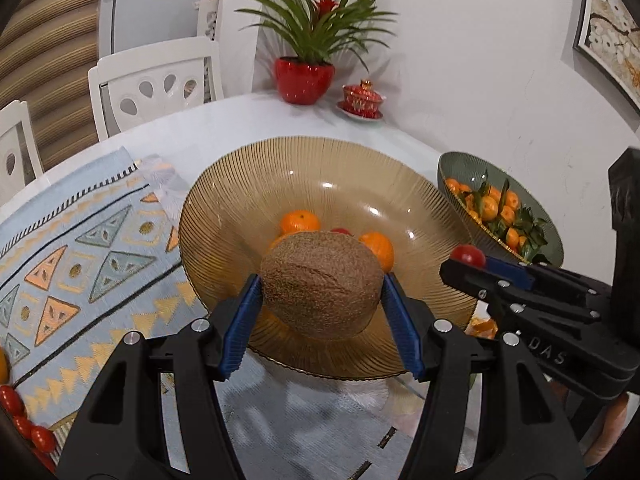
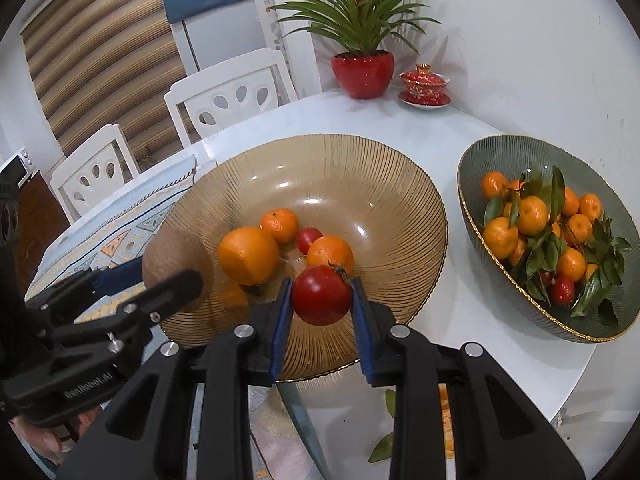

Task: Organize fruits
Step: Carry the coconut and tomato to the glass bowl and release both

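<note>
Both grippers carry fruit over the amber bowl [image 2: 384, 184]: left gripper [image 1: 320, 300] clamped on a brown kiwi [image 1: 320, 284], right gripper [image 2: 322, 304] clamped on a tomato [image 2: 322, 294]. Ahead lie three oranges [image 2: 248, 254] and another tomato. Small tomatoes [image 1: 24, 424] far left remain, so sorting looks partway done.

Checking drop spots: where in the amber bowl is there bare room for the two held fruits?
Bare: the amber bowl far and right slope. Crowded: its middle, where oranges and a small tomato cluster. The green bowl is nearly full.
</note>
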Demonstrator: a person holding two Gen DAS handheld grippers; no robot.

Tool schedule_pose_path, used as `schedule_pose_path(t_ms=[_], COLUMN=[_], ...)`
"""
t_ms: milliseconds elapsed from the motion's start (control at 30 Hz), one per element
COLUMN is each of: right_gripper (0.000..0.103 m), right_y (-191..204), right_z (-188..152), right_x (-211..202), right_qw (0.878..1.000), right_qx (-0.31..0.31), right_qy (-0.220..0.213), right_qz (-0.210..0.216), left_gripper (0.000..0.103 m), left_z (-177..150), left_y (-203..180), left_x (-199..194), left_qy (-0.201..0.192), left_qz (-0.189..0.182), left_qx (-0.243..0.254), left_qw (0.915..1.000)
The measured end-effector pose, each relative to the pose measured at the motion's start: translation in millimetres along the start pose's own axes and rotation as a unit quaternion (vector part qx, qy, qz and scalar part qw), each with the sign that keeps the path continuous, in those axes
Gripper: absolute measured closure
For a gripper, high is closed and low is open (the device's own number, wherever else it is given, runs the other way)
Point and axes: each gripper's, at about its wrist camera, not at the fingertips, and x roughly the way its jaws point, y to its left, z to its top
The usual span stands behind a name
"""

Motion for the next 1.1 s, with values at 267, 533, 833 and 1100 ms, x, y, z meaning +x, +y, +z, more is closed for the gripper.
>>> schedule_pose_path(t_ms=[267,533,833,1100], right_gripper=[0.073,0.072,0.07,0.061], right_y=[1,16,56,120], right_z=[1,-4,-15,-23], right_x=[-6,-33,-64,-74], right_qw=[1.0,1.0,0.997,0.99], right_qx=[0.005,0.001,-0.029,-0.072], right_qy=[0.001,-0.015,-0.039,-0.033], right_qz=[0.004,0.022,0.062,0.12], left_gripper=[0.04,0.04,0.04,0.035], left_z=[-1,-7,-37,-68], left_y=[5,6,21,61], left_x=[-13,-61,-117,-200], left_qy=[-0.014,-0.045,-0.071,-0.115], left_qz=[0.001,0.008,0.031,0.099], left_qx=[-0.01,-0.006,-0.025,-0.049], left_qw=[0.9999,0.9989,0.9967,0.9873])
